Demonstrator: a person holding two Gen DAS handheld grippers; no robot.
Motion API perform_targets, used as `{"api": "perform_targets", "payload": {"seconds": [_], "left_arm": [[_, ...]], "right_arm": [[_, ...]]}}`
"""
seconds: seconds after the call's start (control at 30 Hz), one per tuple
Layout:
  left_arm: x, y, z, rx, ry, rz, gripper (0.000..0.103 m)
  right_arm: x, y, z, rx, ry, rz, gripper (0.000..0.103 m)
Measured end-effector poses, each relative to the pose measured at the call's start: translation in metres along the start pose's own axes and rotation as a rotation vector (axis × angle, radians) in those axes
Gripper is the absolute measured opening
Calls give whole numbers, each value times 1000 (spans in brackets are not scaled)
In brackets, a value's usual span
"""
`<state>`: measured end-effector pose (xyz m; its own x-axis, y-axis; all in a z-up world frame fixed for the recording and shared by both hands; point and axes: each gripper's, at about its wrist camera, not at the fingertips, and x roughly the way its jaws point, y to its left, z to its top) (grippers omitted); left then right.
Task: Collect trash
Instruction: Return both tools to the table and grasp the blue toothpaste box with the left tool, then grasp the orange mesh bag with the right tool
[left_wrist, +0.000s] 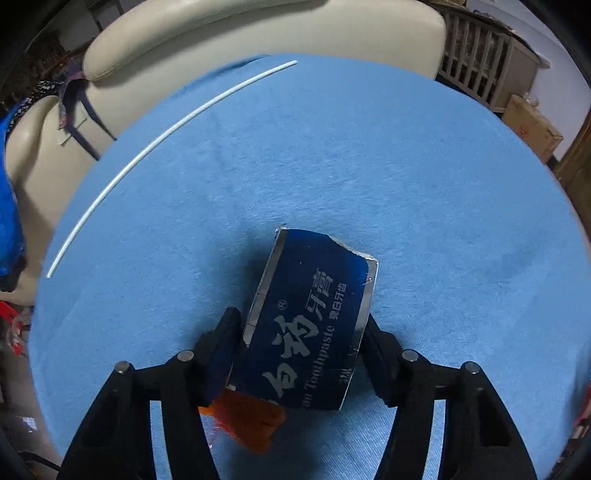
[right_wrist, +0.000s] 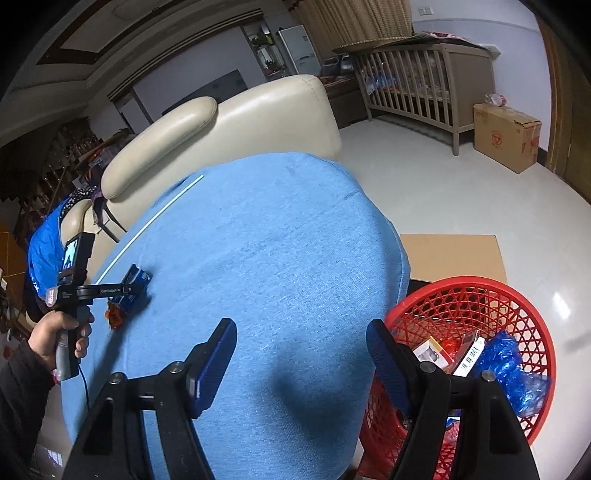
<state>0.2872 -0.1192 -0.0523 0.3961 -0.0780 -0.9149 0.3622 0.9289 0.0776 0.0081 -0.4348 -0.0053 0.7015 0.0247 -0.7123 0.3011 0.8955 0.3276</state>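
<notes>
My left gripper (left_wrist: 301, 332) is shut on a torn dark blue toothpaste box (left_wrist: 314, 317), held between both fingers just above the blue cloth. An orange wrapper (left_wrist: 247, 424) lies under the box near the left finger. The same box (right_wrist: 135, 286) and orange wrapper (right_wrist: 115, 316) show at the far left in the right wrist view, with the left gripper (right_wrist: 129, 290) on them. A thin white straw (left_wrist: 155, 147) lies along the table's far left edge. My right gripper (right_wrist: 301, 354) is open and empty above the near right part of the table, beside a red basket (right_wrist: 517, 306).
The round table has a blue cloth (right_wrist: 266, 258). The red basket on the floor holds several pieces of trash, including a blue plastic bag (right_wrist: 513, 369). A cream sofa (right_wrist: 236, 118) stands behind the table. A flat cardboard sheet (right_wrist: 454, 256) lies on the floor. A crib (right_wrist: 417, 77) and carton (right_wrist: 506, 136) stand further back.
</notes>
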Motion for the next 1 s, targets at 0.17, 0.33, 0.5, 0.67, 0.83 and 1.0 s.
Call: {"api": "perform_targets", "payload": {"seconds": [0.17,0.33,0.5,0.67,0.83,1.0], "left_arm": [[-56,0,-4,-51,-151,-41,63],[-122,26,-36,-164,-295,-41,64],[-138,68,-95,-306,-280,23,64],[-105,105,-151,-387,-184,81,64],[-89,120,-174,-449,-136,86,64],[-89,127,-188,-477,-115,82,64]], "right_arm": [[-5,16,1,-37,-15,5,76],[7,45,1,-99,13,23,76],[35,104,-2,-220,76,85,76],[80,193,-6,-379,156,202,76],[142,285,-12,-471,240,269,76],[184,343,-21,-551,277,237,73]]}}
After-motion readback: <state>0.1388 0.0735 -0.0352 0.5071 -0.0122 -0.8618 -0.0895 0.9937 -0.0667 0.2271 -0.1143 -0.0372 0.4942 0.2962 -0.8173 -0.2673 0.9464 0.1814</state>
